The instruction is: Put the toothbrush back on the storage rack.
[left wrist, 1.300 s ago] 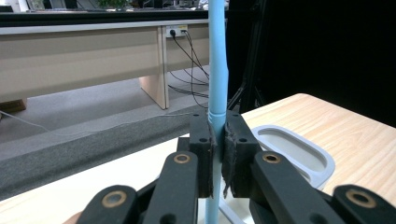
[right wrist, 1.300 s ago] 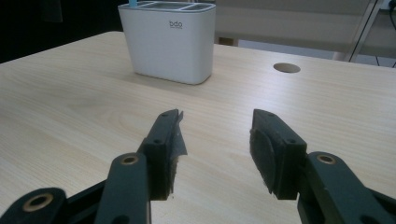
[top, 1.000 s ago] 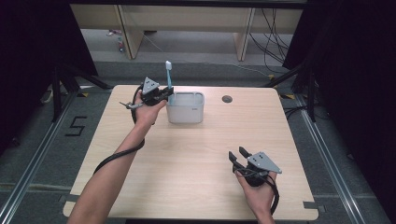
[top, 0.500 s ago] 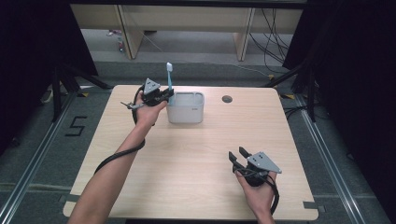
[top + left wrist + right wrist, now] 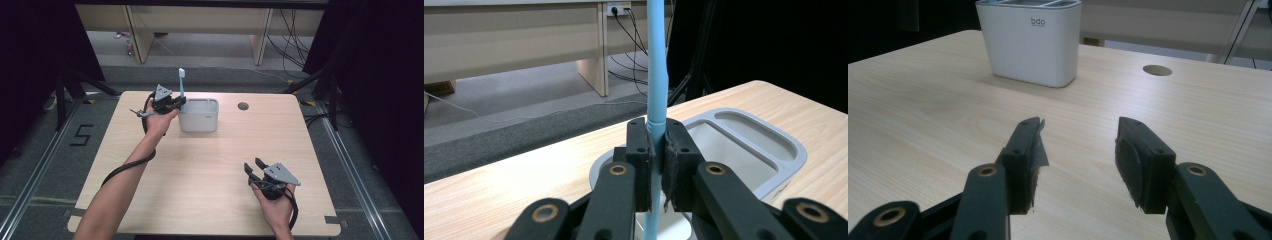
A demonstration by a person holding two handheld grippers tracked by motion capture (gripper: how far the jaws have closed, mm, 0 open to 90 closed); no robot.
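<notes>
left gripper: clamped on upright light-blue plastic toothbrush, above white rectangular plastic holder on the far counter | right gripper: jaws apart, empty, near edge

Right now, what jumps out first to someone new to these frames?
A light blue toothbrush standing upright, clamped in the left hand-held gripper at the left end of a white compartmented holder near the table's far edge. Next, the right hand-held gripper, jaws apart with nothing between them, low over bare wood at the near right. A round hole sits right of the holder.
</notes>
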